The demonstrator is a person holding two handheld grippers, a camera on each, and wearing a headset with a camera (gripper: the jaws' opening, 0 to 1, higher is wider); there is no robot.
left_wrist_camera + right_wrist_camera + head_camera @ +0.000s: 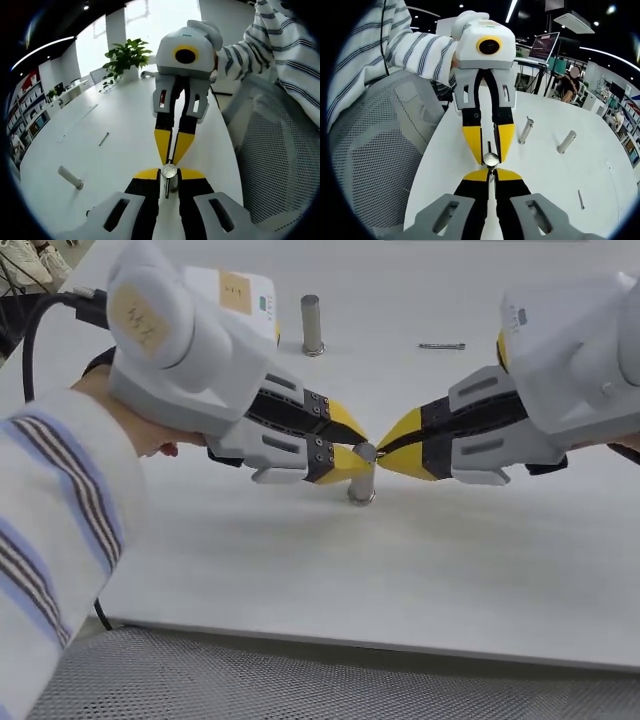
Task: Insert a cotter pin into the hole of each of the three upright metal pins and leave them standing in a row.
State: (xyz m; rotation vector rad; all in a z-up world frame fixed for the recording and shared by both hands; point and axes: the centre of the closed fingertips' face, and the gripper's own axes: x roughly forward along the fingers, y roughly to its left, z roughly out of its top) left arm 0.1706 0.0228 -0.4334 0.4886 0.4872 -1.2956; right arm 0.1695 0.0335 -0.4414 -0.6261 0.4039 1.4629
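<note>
**A:** Why do the two grippers meet nose to nose?

**B:** The left gripper (352, 445) is steadying the metal pin (361, 480), which stands upright on the white tabletop (300, 570) between them. Its jaws are closed to the pin's width, one on either side of the top end. I judge this keeps the pin from tipping or turning while its hole is being aimed at.

**A:** And the right gripper?

**B:** The right gripper (383, 451) comes in level from the opposite side. Its jaws are pinched to a slit on a thin sliver I take for the cotter pin (491, 182), with the tip right at the pin's head. I cannot tell whether it has entered the hole.

**A:** Is anything holding the parts?

**B:** They sit straight on the bare tabletop. A second metal pin (312, 324) stands well behind, with a third metal pin (566, 141) near it. A loose cotter pin (441, 345) lies flat off to the side. The far pins' holes are too small to read.
</note>
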